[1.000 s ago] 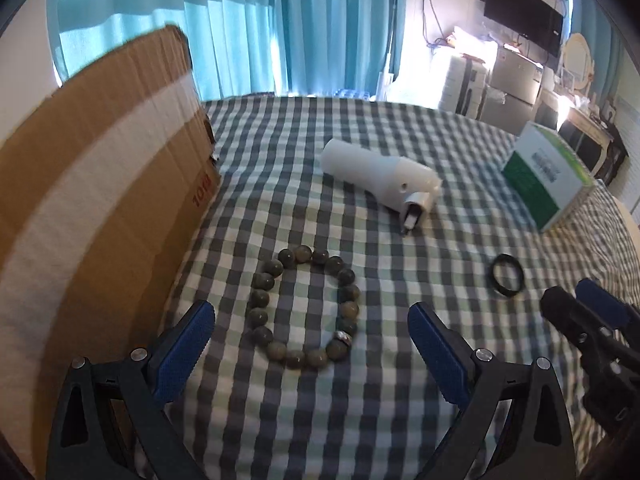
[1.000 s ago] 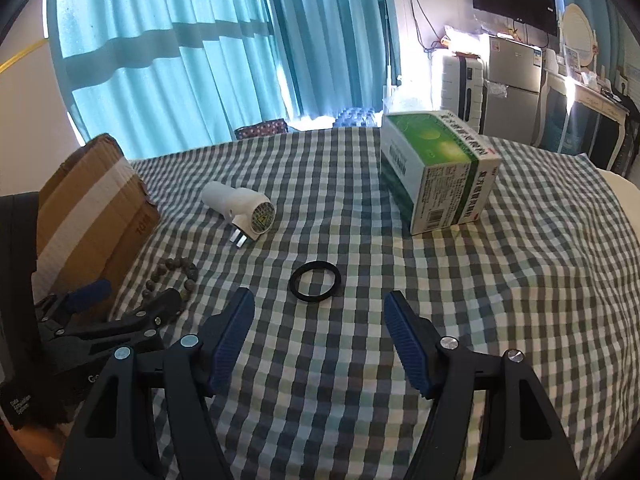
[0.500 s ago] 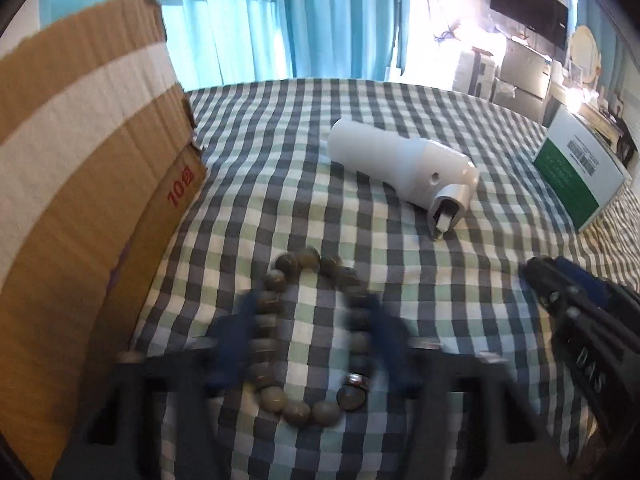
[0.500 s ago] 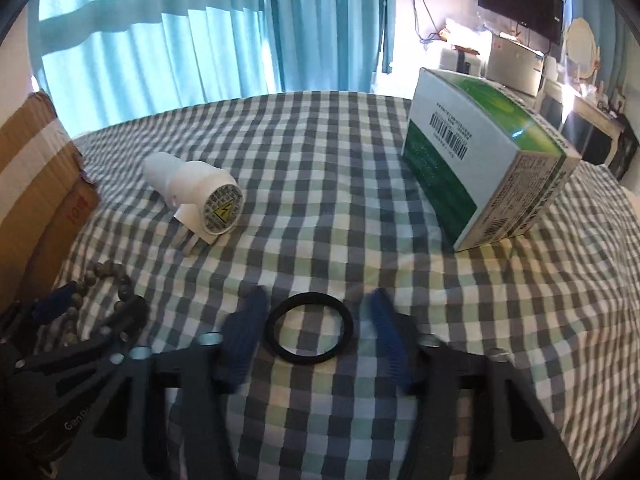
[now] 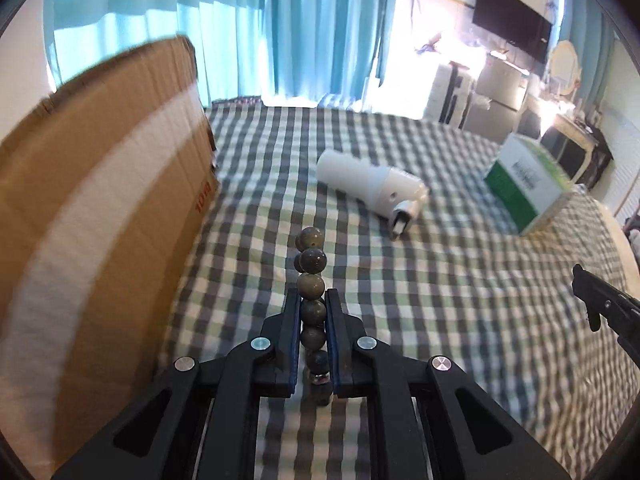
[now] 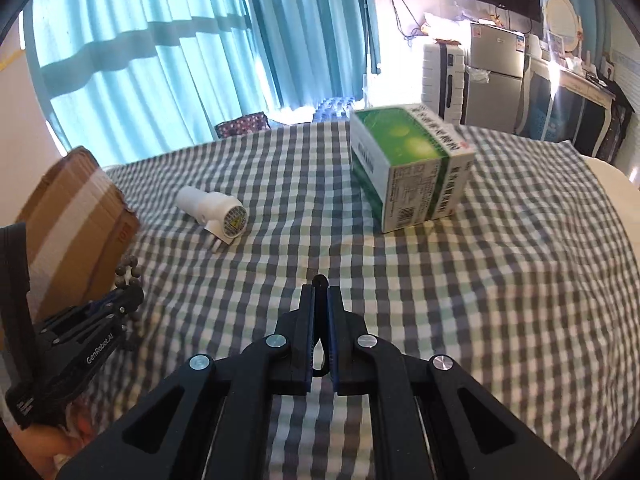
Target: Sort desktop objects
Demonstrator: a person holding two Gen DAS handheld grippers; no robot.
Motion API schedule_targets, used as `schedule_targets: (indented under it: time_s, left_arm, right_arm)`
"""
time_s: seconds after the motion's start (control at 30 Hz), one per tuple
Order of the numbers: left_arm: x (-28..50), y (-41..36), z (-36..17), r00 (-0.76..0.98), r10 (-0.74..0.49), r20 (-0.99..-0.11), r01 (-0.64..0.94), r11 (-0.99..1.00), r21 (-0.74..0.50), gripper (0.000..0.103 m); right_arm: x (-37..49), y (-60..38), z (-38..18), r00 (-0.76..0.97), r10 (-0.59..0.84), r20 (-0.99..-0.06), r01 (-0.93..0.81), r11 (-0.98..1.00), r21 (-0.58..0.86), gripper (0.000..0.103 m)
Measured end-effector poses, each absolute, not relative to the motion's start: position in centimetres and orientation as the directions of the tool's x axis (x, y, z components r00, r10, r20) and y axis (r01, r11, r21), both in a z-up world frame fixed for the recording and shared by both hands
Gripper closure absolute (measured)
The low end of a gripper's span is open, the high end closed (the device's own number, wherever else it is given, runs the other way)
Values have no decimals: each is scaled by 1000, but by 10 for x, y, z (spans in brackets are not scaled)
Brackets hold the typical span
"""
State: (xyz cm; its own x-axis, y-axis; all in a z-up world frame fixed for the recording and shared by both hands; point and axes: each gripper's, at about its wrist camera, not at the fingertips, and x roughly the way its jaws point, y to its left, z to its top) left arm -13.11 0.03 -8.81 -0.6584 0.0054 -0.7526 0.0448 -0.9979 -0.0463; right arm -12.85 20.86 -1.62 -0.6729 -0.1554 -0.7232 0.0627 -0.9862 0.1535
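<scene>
The left gripper (image 5: 313,312) is clamped on the bead bracelet (image 5: 311,280), its blue-lined jaws squeezed in on both sides so the strand stands on edge between them, several brownish-grey beads sticking out past the tips and clear of the cloth. From the right wrist view the same gripper (image 6: 120,300) shows at the left edge with beads bunched at its tip, close to the cardboard box (image 6: 72,216). The right gripper (image 6: 320,312) is likewise pinched tight, holding the black ring (image 6: 319,281); the ring is flattened edge-on between the jaws, with only its dark top poking out past the tips and a thin loop of it visible lower in the gap. Beyond the two tools, the white plug-in device (image 5: 370,184) lies on its side on the checked tablecloth (image 5: 460,312), its prongs pointing toward the near side, well apart from both grippers. Farther right sits the green and white carton (image 6: 408,164), resting flat on the cloth. The tall cardboard box (image 5: 92,200) stands along the left side of the table, just beside the left gripper. Teal curtains (image 6: 160,48) hang behind the table.
</scene>
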Motion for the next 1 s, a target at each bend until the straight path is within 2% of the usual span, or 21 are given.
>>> schedule_targets:
  time_s: [0.13,0.43,0.8,1.0]
  left_arm:
    - [-114,-5,-58,-679,58,-732,20,-995,-97,92]
    - [-85,-29,5,-726,83,-683,2,-992,-123,92]
    - [-63,-97,82,-775,48,-630,67,-985,-158,92]
    - [-57,-150,99,-792,-4,-610,114,-983,-141,92]
  right_arm:
    - [-104,193,12,-687,-158,-710,79,-987,143,97]
    - [-61,124,68,-726,-183,-663,176,-981,78,98]
    - [-47,53,137,-747,-276,-605,296,-953,70,97]
    - [-53,0,148,-732,-340,-590,375,-925,67,97]
